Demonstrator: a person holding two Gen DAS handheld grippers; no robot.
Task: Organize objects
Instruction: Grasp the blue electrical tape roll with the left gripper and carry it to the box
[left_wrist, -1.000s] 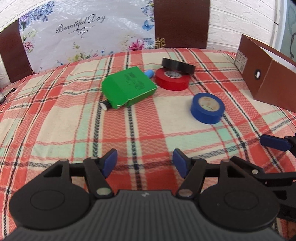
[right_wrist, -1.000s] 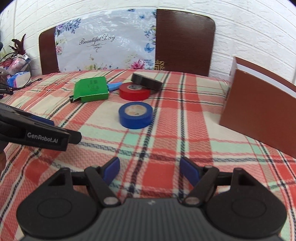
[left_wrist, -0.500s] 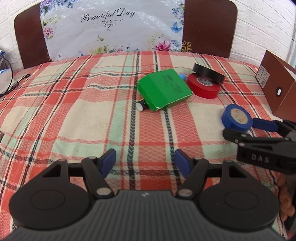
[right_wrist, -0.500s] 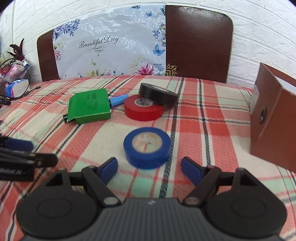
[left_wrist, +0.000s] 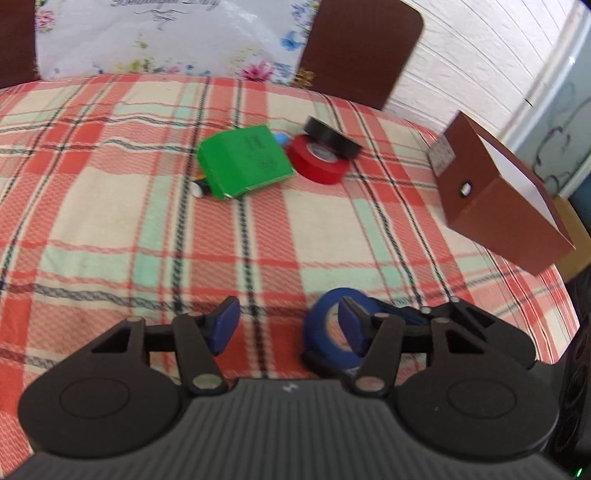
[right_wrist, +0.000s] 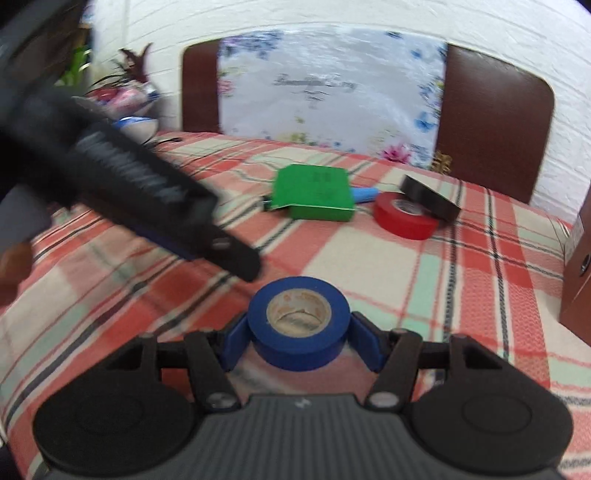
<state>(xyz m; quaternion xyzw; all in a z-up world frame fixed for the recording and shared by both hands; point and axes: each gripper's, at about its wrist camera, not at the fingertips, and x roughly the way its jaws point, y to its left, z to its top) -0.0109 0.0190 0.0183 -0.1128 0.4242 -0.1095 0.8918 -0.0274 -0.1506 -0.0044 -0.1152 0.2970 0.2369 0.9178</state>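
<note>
Between right tongs (right_wrist: 299, 341) pads: blue tape roll (right_wrist: 299, 332).

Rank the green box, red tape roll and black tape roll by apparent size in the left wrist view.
1. Green box, largest.
2. Red tape roll.
3. Black tape roll, tilted on the red one, so its lower rank is unsure.

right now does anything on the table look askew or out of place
Yes: the black tape roll sits tilted, propped on the red tape roll instead of lying flat. The green box also rests on a pen, not flat on the cloth.
</note>
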